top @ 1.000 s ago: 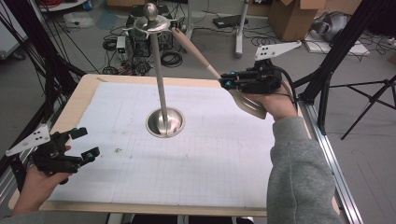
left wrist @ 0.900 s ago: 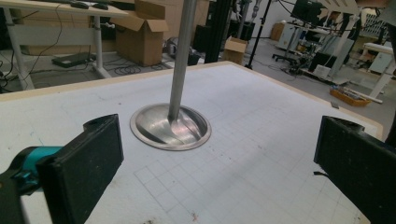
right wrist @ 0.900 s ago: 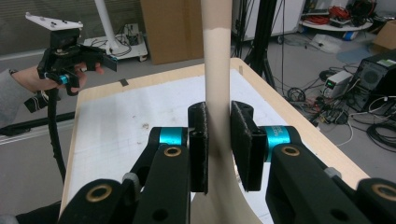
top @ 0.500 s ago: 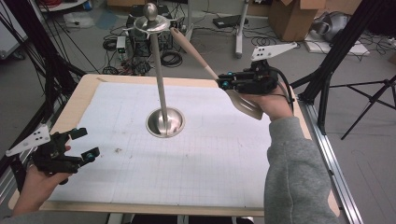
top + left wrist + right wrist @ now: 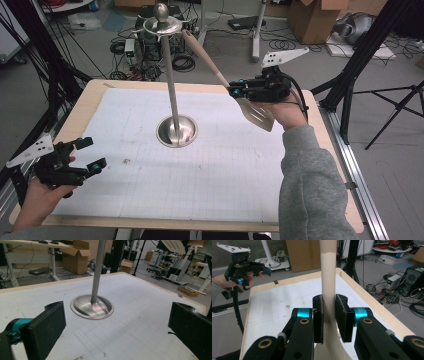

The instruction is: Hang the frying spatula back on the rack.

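Observation:
A steel stand has a round base [image 5: 177,132] on the white mat, a tall pole [image 5: 170,75] and a hooked ring at its top [image 5: 162,24]. A beige spatula [image 5: 207,62] slants in the air, its handle end close to that ring and its slotted blade [image 5: 257,115] low by the hand. My right gripper [image 5: 235,92] is shut on the handle just above the blade. In the right gripper view the pads [image 5: 342,315] squeeze the spatula handle [image 5: 329,270]. My left gripper [image 5: 89,154] is open near the table's front left. It faces the stand base [image 5: 92,307].
A white gridded mat [image 5: 210,180] covers the wooden table [image 5: 95,95]. Cables, boxes and tripod legs lie on the floor beyond the far edge. A black frame post [image 5: 360,65] stands at the right. The left gripper [image 5: 247,267] shows far off in the right gripper view.
My right gripper has shifted slightly left with the spatula, bringing the handle end a little closer to the stand's top. The left gripper has stayed put.

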`<state>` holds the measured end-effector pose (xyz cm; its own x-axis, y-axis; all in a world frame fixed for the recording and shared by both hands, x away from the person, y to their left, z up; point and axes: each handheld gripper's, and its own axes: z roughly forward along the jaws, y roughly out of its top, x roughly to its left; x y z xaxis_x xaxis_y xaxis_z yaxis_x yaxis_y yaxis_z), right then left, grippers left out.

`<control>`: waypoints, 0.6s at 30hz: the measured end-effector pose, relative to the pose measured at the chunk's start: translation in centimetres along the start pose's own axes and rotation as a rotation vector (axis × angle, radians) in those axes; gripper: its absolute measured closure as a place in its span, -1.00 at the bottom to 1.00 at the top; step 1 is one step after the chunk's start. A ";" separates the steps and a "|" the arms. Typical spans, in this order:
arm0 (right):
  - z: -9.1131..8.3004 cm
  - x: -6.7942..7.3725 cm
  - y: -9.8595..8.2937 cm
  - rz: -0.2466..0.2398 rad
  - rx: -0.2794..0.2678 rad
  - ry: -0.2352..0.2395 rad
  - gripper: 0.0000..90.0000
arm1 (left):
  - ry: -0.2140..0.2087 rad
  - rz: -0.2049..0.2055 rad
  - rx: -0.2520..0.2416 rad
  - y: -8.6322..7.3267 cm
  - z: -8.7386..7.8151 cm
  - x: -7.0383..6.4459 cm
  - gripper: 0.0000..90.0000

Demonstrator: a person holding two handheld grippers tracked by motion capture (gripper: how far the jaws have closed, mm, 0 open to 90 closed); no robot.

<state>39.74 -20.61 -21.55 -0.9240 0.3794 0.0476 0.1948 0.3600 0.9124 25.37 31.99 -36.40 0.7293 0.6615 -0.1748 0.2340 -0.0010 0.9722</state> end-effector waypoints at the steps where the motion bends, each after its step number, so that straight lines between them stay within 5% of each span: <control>1: 0.1 0.0 0.0 0.001 0.002 0.001 0.72 | 0.001 0.000 0.000 0.0 0.0 0.0 -0.96; 18: 1.4 -0.1 -0.2 -0.003 0.016 -0.005 0.72 | 0.003 0.000 -0.002 0.1 -0.2 -0.1 -0.96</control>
<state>40.26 -19.54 -22.31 -0.9229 0.3828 0.0422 0.1968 0.3746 0.9061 25.17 32.07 -36.30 0.7277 0.6634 -0.1742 0.2324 0.0005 0.9726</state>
